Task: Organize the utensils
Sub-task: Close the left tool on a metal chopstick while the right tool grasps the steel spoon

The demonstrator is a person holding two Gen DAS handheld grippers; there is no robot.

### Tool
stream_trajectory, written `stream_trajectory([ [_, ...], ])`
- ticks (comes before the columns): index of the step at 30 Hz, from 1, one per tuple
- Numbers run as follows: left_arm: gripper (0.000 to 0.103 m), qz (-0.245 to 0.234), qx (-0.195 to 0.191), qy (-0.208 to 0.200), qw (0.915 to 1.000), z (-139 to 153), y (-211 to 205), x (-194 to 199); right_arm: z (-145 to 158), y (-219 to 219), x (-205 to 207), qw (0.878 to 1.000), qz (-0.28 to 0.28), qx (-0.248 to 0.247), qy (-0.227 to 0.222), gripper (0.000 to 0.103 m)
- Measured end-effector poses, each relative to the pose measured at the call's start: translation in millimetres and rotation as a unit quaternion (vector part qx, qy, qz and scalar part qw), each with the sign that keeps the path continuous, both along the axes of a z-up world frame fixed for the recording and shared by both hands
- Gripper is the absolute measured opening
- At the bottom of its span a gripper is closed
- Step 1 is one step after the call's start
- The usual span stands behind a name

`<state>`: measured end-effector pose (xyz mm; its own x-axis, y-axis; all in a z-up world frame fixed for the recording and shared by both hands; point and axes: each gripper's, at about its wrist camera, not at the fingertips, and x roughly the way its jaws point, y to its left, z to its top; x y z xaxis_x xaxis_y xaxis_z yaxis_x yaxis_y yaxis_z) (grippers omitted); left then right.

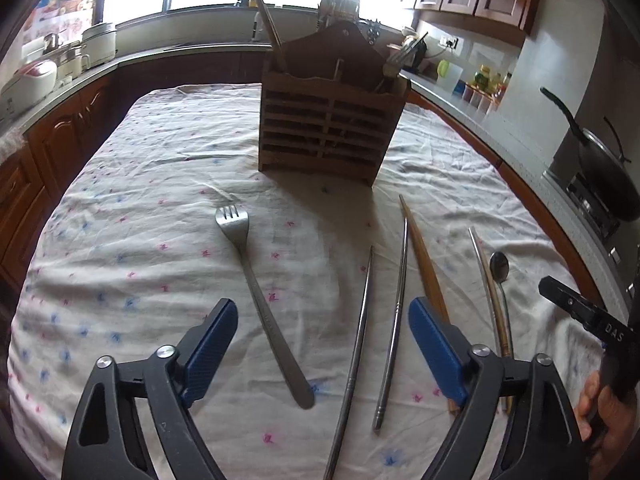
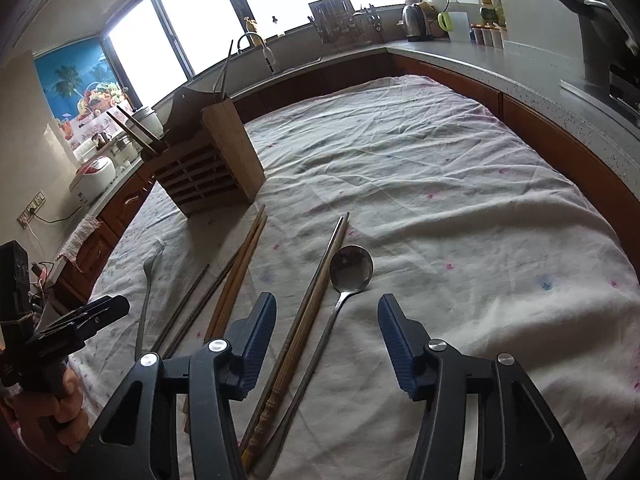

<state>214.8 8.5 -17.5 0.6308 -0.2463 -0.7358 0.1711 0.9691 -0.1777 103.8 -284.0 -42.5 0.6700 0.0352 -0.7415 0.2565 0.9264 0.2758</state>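
Both grippers hovering over the cutlery, nothing grabbed

Left gripper (image 1: 322, 316) gapes wide around the fork (image 1: 262, 304) and metal chopsticks (image 1: 394, 320); right gripper (image 2: 327, 312), jaws half apart, straddles the spoon (image 2: 350, 270). Wooden holder (image 1: 332, 120) sits beyond.

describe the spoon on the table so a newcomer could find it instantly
Start at the wooden utensil holder standing on the white flowered tablecloth. In front of it lie long utensils in a row; the spoon is the last one at the right end, beside a pair of chopsticks. It alone has a round shiny bowl; its neighbours are straight sticks and a pronged fork.
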Motion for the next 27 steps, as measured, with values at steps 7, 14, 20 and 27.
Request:
stream_trajectory([
  [7,0.059,-0.027,0.021,0.033,0.9989,-13.2,-14.4,30.6,-16.2,-6.7,21.9,0.999,-0.010,-0.003,0.034,0.047],
  [14,0.046,-0.051,0.037,0.057,0.9964,-25.2,-28.3,56.8,-24.7,-9.7,36.1,0.999,-0.010,-0.010,0.051,0.044],
  [20,0.037,-0.082,0.065,0.072,0.9919,-37.8,-47.8,72.2,-27.2,-8.8,47.2,0.998,0.000,-0.018,0.055,0.025],
  [27,0.030,-0.125,0.103,0.070,0.9842,-41.9,-71.9,88.5,-26.4,-13.2,49.9,0.999,0.005,-0.008,0.045,0.005],
])
